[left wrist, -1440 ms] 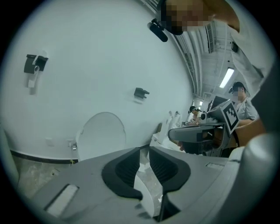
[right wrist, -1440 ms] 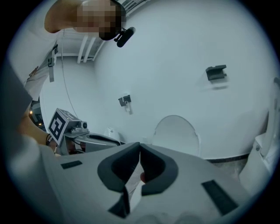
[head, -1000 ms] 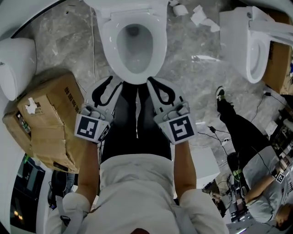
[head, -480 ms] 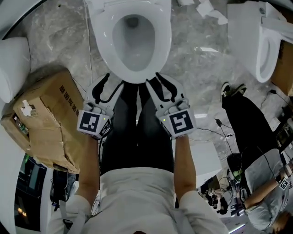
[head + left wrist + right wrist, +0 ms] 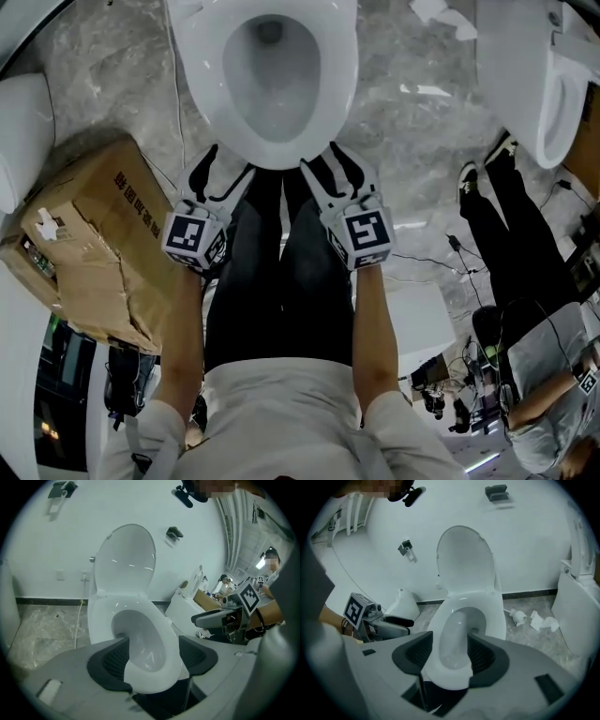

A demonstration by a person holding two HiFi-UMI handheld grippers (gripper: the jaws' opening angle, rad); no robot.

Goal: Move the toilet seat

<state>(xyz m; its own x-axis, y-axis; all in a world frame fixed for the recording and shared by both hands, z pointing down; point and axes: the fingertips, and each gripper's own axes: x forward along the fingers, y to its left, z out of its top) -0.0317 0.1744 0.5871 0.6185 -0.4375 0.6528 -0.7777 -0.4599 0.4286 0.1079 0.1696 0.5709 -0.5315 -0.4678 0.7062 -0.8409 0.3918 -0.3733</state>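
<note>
The white toilet seat (image 5: 341, 70) lies down on the bowl, its lid (image 5: 126, 559) raised against the wall. Both grippers hover at the seat's front edge, side by side. My left gripper (image 5: 225, 169) is opening; in the left gripper view the seat's front rim (image 5: 164, 634) sits between its dark pads (image 5: 110, 660) without being pressed. My right gripper (image 5: 330, 167) is opening too, and in the right gripper view the seat (image 5: 492, 620) also shows between its spread jaws (image 5: 450, 660), untouched.
A crumpled cardboard box (image 5: 84, 244) stands on the floor at the left. A second toilet (image 5: 534, 75) is at the right, with a person in black trousers (image 5: 506, 234) beside it. Paper scraps (image 5: 534, 618) lie right of the toilet base. Cables run across the marble floor.
Both grippers have moved forward to the seat's front edge, and their jaws have spread wider. The toilet now sits closer under the head view.
</note>
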